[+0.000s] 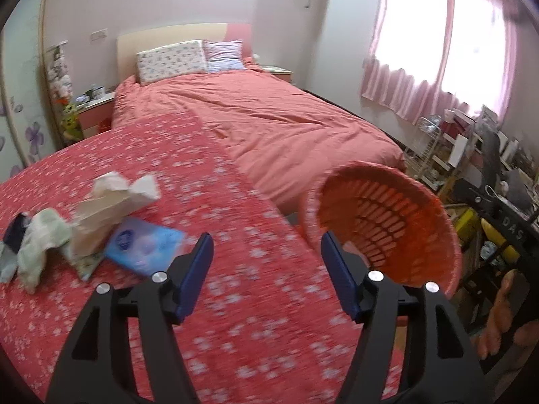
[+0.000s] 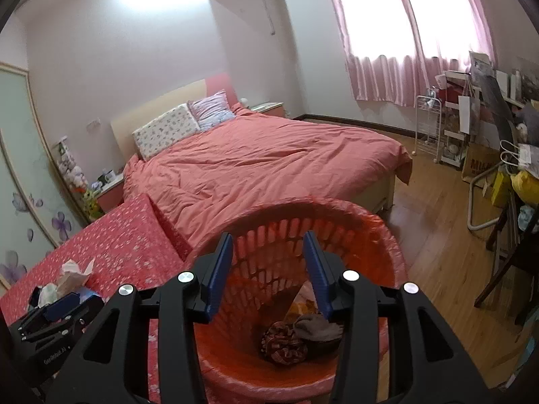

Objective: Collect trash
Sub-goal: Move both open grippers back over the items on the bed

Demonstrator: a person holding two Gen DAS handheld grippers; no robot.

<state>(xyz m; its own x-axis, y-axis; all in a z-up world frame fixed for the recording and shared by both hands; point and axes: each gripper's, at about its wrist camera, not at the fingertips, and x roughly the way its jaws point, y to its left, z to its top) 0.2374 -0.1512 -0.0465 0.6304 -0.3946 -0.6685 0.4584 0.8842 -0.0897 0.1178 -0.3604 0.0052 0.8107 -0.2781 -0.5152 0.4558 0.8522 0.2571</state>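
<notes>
Your left tool (image 1: 266,256) hangs over the red flowered bedspread (image 1: 134,155), its blue pads spread wide with nothing between them. Lower left of that frame lies the trash: a crumpled beige paper wrapper (image 1: 111,208), a flat blue packet (image 1: 145,245) just beside it, and pale green and dark scraps of cloth (image 1: 37,245) further left. Your right tool (image 2: 267,269) sits above the orange slotted plastic basket (image 2: 380,235), jaws parted about halfway and empty. At the basket's bottom, lower centre of the right view, rest a dark patterned bundle (image 2: 283,343) and a grey-brown cloth (image 2: 318,328), touching each other. The left tool also shows at the lower left there.
</notes>
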